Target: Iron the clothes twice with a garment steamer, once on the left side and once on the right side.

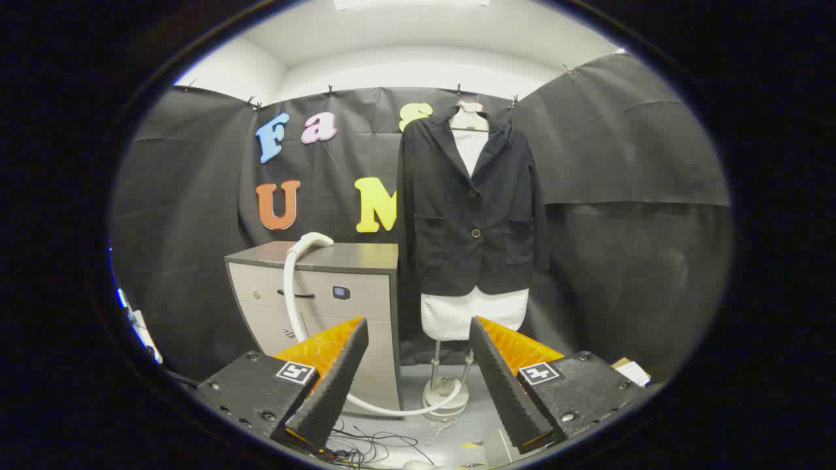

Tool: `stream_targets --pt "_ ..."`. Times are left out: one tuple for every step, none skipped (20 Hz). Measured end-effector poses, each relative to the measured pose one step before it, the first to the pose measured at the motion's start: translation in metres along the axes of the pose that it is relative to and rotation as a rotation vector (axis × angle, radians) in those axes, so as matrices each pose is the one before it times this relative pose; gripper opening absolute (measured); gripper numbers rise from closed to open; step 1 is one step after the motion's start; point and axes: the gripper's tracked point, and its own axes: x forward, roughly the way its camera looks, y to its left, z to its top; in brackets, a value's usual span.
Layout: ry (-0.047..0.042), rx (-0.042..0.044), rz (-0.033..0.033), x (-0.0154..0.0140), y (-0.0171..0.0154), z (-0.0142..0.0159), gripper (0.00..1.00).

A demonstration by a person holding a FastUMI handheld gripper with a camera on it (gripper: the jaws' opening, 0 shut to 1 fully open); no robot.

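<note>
Gripper (418, 339) at the bottom centre of the frame, fingers spread wide, nothing between them, pointing straight into the booth. Beyond the fingertips, right of centre: dark jacket (471, 209) hanging on a white mannequin torso (473, 313), buttoned at the front, white collar piece showing at the neck near the top. Mannequin stand (445, 391) dropping to a round base on the floor, visible in the gap between the fingers. Left of the jacket, just beside it: grey cabinet (326, 294) with pale drawer fronts. On the cabinet's top, steamer head (312, 241) resting near the front edge, well apart from the fingers. White steamer hose (290, 294) running down the cabinet front, sweeping along the floor and ending near the stand's base. Loose dark cables (372, 447) tangled on the floor, low centre, between the fingers.
</note>
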Motion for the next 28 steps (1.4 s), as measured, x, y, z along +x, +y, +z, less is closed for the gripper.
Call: stream_targets --pt "0.00159 -0.00251 -0.00056 0.0003 -0.0003 -0.00039 0.98" --pt "0.00022 -0.00101 0.00057 0.00019 -0.00057 0.00004 0.98" --pt "0.00063 0.00229 0.00085 0.00161 0.00141 0.00059 0.98" --pt "0.00319 0.00537 -0.00008 -0.0002 -0.00112 -0.00019 0.98" --pt "-0.0003 0.00527 0.00146 0.00014 -0.00186 -0.00133 0.98" --pt "0.00314 0.00227 -0.00401 0.00039 -0.00114 0.00043 0.98" --pt "0.00558 -0.00009 -0.00353 0.00088 -0.00135 -0.00147 0.98" --pt "0.00157 0.00139 -0.00212 0.00109 0.00027 0.0012 0.99" --pt "0.00207 0.00269 -0.00149 0.0016 -0.00071 -0.00127 0.99" --pt "0.00153 0.00302 0.00138 0.00003 0.00034 0.00004 0.99" --pt "0.00118 0.00075 0.00129 0.00137 0.00013 0.00032 0.99" --pt "0.00272 -0.00123 -0.00346 0.0003 -0.00041 0.00086 0.98" --pt "0.00265 -0.00114 0.00105 0.00081 -0.00046 0.00016 0.98" --pt "0.00038 -0.00011 0.00441 0.0009 0.00237 0.00119 0.98" --pt "0.0005 -0.001 0.00565 0.00151 0.00148 0.00117 0.98" --pt "0.00251 -0.00208 0.00732 0.00142 0.00177 0.00122 0.98" --pt "0.00366 -0.00013 0.00301 0.00097 0.00185 -0.0011 0.98" --pt "0.0091 0.002 0.00576 0.00166 0.00303 0.00057 0.98" --pt "0.00753 0.00354 0.00956 0.00226 0.00406 -0.00046 0.98" --pt "0.00597 0.00461 0.00924 0.00166 0.00364 0.00056 0.98" --pt "0.00726 0.00247 0.01082 0.00294 0.00527 0.00035 0.98" --pt "0.00475 -0.00025 0.01492 0.00316 0.00726 0.00214 0.98" --pt "0.00881 -0.00532 0.00886 0.00301 0.00553 0.00095 0.98" --pt "0.00821 -0.00864 0.01098 0.00339 0.00581 0.00183 0.98" --pt "-0.0002 -0.00701 0.01359 0.00475 0.00621 0.00404 0.98" --pt "-0.00462 -0.00561 0.01235 0.00307 0.00618 0.0051 0.98" --pt "-0.00555 -0.00606 0.00979 0.0039 0.00637 0.00445 0.98" --pt "-0.00592 -0.0062 0.0107 0.00396 0.00614 0.00583 0.98"
